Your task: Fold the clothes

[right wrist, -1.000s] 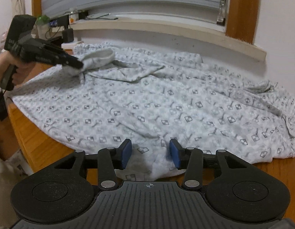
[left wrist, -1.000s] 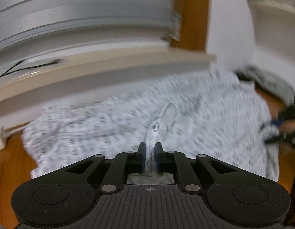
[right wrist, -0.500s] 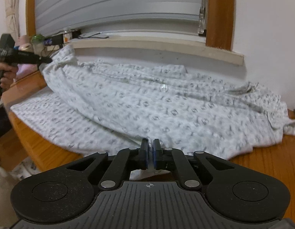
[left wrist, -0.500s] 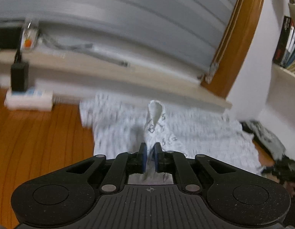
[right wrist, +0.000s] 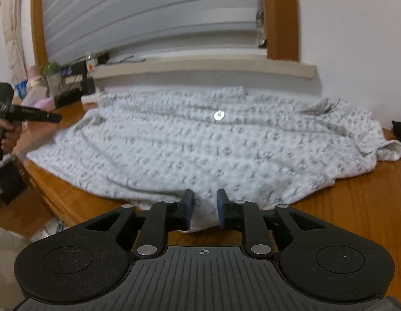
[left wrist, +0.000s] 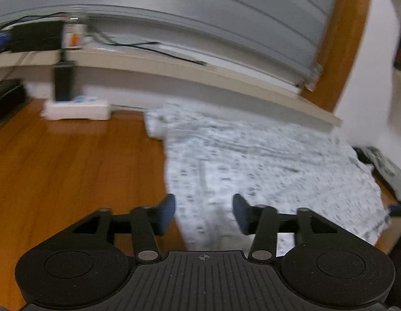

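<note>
A pale grey patterned shirt point(right wrist: 205, 145) lies spread on the wooden table point(right wrist: 356, 207), folded over on itself; it also shows in the left wrist view as blurred cloth point(left wrist: 265, 165). My left gripper point(left wrist: 203, 213) is open just above the shirt's near left edge, nothing between its blue pads. From the right wrist view the left gripper point(right wrist: 48, 116) appears at far left, held by a hand. My right gripper point(right wrist: 203, 208) stands partly open at the shirt's near hem, the cloth edge lying between its fingers without being pinched.
A window sill point(right wrist: 200, 68) with shutters runs behind the table, carrying cables, a bottle and a small plant point(right wrist: 51, 68). A white power strip with a black adapter point(left wrist: 76, 107) sits at the table's back left. Dark fabric point(left wrist: 384, 165) lies at the right edge.
Both grippers have let go of the shirt and opened. The cloth that the left gripper held up has dropped flat, folded across the shirt.
</note>
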Available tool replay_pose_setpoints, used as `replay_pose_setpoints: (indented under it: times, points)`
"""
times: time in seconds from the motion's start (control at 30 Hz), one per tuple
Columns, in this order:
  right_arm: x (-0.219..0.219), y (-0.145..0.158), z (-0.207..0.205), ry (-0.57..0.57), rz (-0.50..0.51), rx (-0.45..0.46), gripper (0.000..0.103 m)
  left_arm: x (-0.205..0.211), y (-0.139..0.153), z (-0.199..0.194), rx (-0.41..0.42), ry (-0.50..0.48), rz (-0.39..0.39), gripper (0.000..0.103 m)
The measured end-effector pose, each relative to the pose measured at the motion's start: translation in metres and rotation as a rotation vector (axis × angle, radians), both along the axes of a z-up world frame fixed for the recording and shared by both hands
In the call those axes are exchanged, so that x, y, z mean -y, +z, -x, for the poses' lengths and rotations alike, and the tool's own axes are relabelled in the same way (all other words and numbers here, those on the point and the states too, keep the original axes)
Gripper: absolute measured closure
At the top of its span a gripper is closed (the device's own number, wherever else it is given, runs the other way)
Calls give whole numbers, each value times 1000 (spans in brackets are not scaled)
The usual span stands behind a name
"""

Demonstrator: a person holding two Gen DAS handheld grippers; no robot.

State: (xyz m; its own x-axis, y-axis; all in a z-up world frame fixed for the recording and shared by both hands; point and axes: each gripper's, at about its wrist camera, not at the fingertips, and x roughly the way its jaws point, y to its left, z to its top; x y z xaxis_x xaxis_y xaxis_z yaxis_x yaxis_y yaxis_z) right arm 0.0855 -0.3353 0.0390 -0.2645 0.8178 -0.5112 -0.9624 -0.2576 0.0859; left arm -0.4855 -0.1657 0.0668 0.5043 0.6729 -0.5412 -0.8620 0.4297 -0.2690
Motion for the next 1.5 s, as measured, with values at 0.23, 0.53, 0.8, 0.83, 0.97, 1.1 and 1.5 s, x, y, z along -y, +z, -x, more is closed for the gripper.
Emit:
replay_pose_setpoints:
  times: [0.23,0.53,0.8,0.83,0.97,1.1,1.5]
  points:
    - [-15,0,-4,-105,-75,23,65,-2,-23,-28,-74,-53,12,80]
    - [-38,-19,-1,-73,-9,23,64,11,-3,5,-11,-5,2,95]
    - [-16,-22,-6,-53,29,37,64,21,-15,21,-81,81,22,75]
    - [-14,-22,-6,-59,29,44,64,22,-13,22,-86,93,10,62]
    - [-4,-17,-7,-92,17,66,58,26,-3,13,-87,78,-45,27]
    - [8,-10,-5,-150,-25,102,40,27,4,-6,-85,35,-88,20]
    - [35,2,13,-328,-237,103,0,14,12,-120,-71,-152,-156,0]
